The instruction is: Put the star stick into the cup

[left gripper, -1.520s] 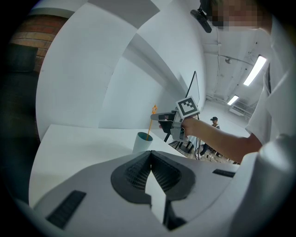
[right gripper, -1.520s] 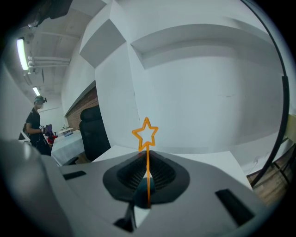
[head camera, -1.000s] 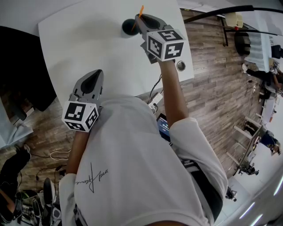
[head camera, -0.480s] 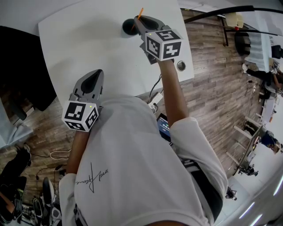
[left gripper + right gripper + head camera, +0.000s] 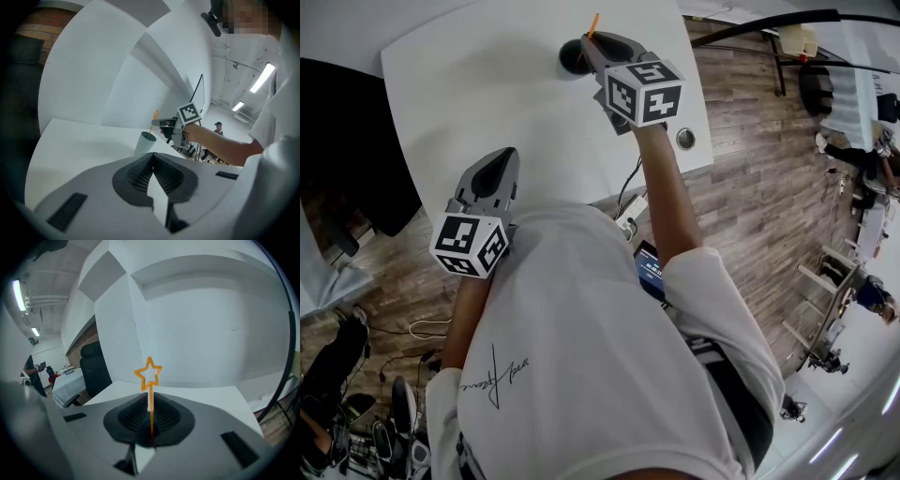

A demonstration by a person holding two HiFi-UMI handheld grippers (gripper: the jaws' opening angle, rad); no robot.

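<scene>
Between the jaws of the right gripper (image 5: 151, 405): one orange stick (image 5: 151, 398), clamped by its thin shaft. The jaws are drawn in on it from both sides. It stands upright, with the outline star at its top end (the star sits clear above the jaw tips).

Directly under those jaws: one cup (image 5: 144, 143), upright, pale outside and dark teal inside. In the left gripper view the stick's lower end meets the cup's mouth; how far in it goes cannot be told. In the head view the cup is partly covered by the right gripper, and the stick's orange top pokes out just above it.

Support: white table (image 5: 487, 84). The cup stands toward its far edge.

Left gripper (image 5: 153, 161): jaws pressed together, nothing between them. It is held over the near edge of the table, well apart from the cup and pointed toward it.

Marker cubes: one on each gripper, at the wrist end (black-and-white squares).

Surroundings: wood-plank floor (image 5: 750, 159) beside the table, a black chair (image 5: 96, 369) off to one side, and white walls behind.
</scene>
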